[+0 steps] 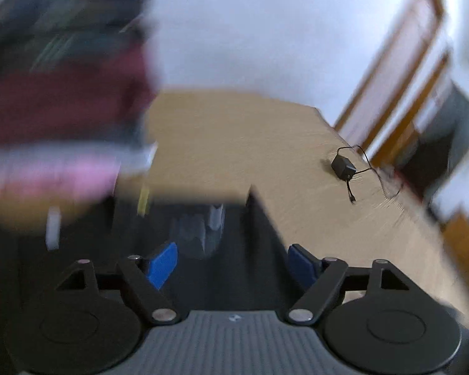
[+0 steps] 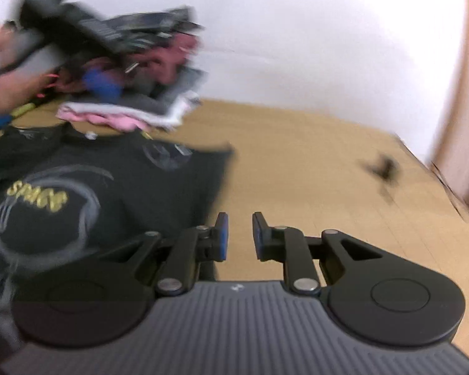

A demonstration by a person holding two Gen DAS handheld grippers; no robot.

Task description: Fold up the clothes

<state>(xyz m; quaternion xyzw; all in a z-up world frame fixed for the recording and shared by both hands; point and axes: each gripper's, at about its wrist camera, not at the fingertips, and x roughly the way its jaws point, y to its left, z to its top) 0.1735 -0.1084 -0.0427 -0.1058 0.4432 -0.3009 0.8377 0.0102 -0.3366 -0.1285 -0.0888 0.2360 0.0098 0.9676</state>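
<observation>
left tongs [image 1: 233, 264] spread wide, blue pads [image 1: 162, 264] well apart, nothing pressed between them, hovering above the black shirt [image 1: 200, 231] with its grey print lying flat on the counter [image 1: 234, 143]. right tongs [image 2: 239, 236] parted by a narrow gap, nothing between the blue-edged pads [image 2: 223, 234], poised just past the right edge of the same black shirt [image 2: 115, 184]. spread flat on the wooden counter [image 2: 328, 193], front up, with a grey swirl and yellow "space" lettering [image 2: 37, 197] on the chest and a small round emblem [image 2: 167, 154] nearer the collar. beyond the collar, a heap of clothes [image 2: 147, 81] in pink, maroon, grey, white and dark cloth, stacked against the white wall [image 2: 297, 31]; same heap [image 1: 62, 109] badly blurred in the left view. at the far left of the right view, a blurred hand [image 2: 3, 93] and a dark object above it, too smeared to make out. far right on the counter, well apart from the shirt, a small black adapter [image 1: 343, 166] with a thin trailing cord [image 1: 369, 168], only a dark smudge [image 2: 384, 165] in the right view. wooden door frames [image 1: 397, 72] behind the counter's far corner.
</observation>
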